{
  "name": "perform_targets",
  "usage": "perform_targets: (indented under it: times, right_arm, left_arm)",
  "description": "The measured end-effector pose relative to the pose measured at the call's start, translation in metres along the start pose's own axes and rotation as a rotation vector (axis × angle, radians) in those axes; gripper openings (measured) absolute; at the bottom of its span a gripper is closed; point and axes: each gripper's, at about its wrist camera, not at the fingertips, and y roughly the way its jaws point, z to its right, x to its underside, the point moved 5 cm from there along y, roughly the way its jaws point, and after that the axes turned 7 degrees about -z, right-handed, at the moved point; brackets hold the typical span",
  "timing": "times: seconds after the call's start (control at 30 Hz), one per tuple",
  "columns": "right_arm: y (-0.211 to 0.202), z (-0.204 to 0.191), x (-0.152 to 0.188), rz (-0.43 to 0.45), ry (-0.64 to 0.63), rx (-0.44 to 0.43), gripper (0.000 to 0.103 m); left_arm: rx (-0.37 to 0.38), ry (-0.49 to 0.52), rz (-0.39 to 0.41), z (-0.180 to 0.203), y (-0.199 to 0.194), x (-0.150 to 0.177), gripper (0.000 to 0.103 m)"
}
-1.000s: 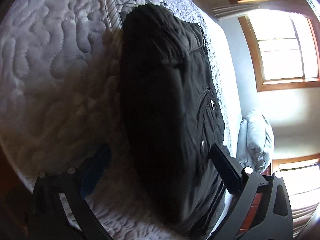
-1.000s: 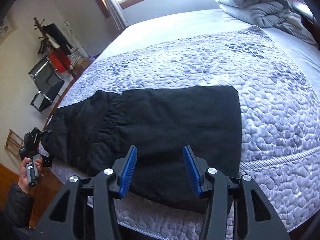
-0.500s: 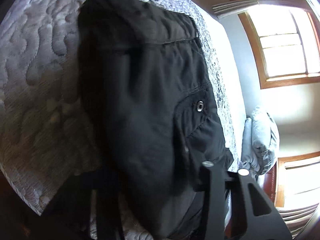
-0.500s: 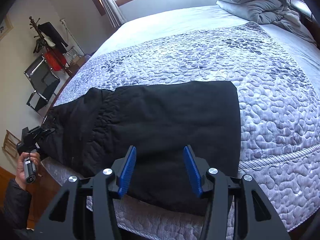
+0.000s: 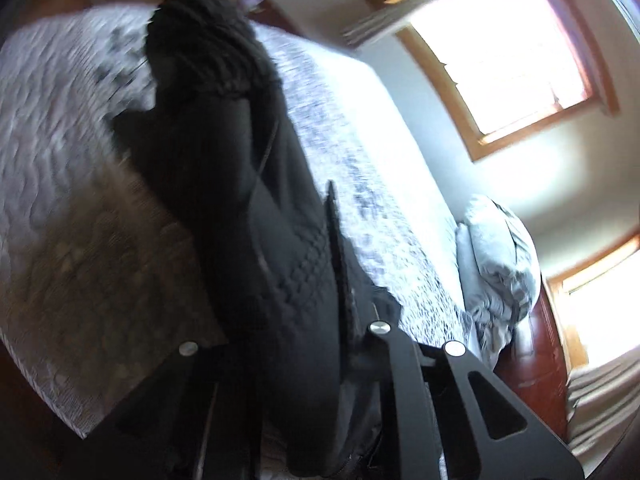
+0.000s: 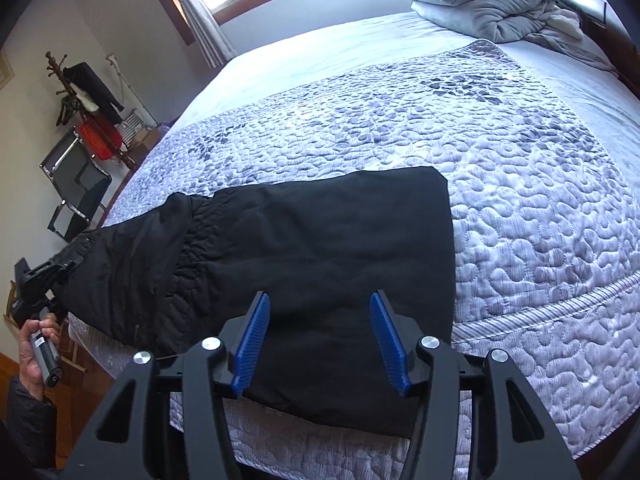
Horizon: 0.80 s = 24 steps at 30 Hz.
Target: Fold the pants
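Observation:
Black padded pants [image 6: 320,248] lie across the near part of the bed, legs folded together, waist end at the left edge. My right gripper [image 6: 318,336] is open and empty, its blue pads [image 6: 256,340] hovering just above the pants' near edge. My left gripper [image 5: 304,320] is shut on the waist end of the pants [image 5: 240,184], the cloth bunched between its jaws and lifted. In the right wrist view the left gripper [image 6: 44,276] shows at the bed's left edge, gripping the waistband.
The bed has a grey quilted cover [image 6: 520,184]. A folded grey duvet [image 6: 480,4] sits at the head. A chair [image 6: 76,184] and coat stand [image 6: 80,92] stand by the left wall. Windows [image 5: 500,64] are behind the bed.
My left gripper has closed on the waist end of the pants and raised it, swinging the view. My right gripper has dropped slightly closer to the pants and stays open.

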Motion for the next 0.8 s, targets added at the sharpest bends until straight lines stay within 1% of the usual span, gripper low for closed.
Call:
perform_targets:
  times: [0.07,0.1,0.2,0.3,0.37,0.4,0.5,0.67,0.73,0.8]
  right_arm:
    - [-0.001,0.002,0.001,0.003,0.009,-0.003,0.053]
    - [-0.001,0.004,0.001,0.006,0.016,-0.005,0.053]
    - [-0.002,0.009,0.002,0.01,0.03,-0.007,0.053]
    - [-0.004,0.013,0.005,0.015,0.038,-0.008,0.053]
    - [-0.005,0.017,0.007,0.019,0.046,-0.009,0.053]
    - [-0.005,0.018,0.007,0.021,0.051,-0.009,0.053]
    - [-0.008,0.026,0.01,0.027,0.073,-0.009,0.053]
    - [-0.013,0.041,0.015,0.036,0.106,-0.006,0.053]
    - [-0.014,0.046,0.017,0.038,0.119,-0.005,0.053]
    - [-0.014,0.05,0.02,0.036,0.13,-0.004,0.053]
  left_arm:
    - [0.007,0.097,0.009,0.029,0.0,0.006,0.012]
    - [0.01,0.129,0.011,0.038,-0.002,0.007,0.012]
    - [0.014,0.264,0.014,0.08,0.0,0.022,0.013]
    - [0.012,0.413,0.002,0.121,0.007,0.045,0.014]
    - [0.009,0.484,-0.014,0.14,0.013,0.057,0.015]
    - [0.002,0.535,-0.029,0.153,0.019,0.069,0.015]
    - [-0.013,0.625,-0.057,0.175,0.033,0.092,0.017]
    - [-0.07,0.752,-0.087,0.2,0.064,0.12,0.018]
    - [-0.101,0.807,-0.095,0.209,0.076,0.132,0.02]
    - [-0.124,0.857,-0.112,0.218,0.088,0.146,0.024]
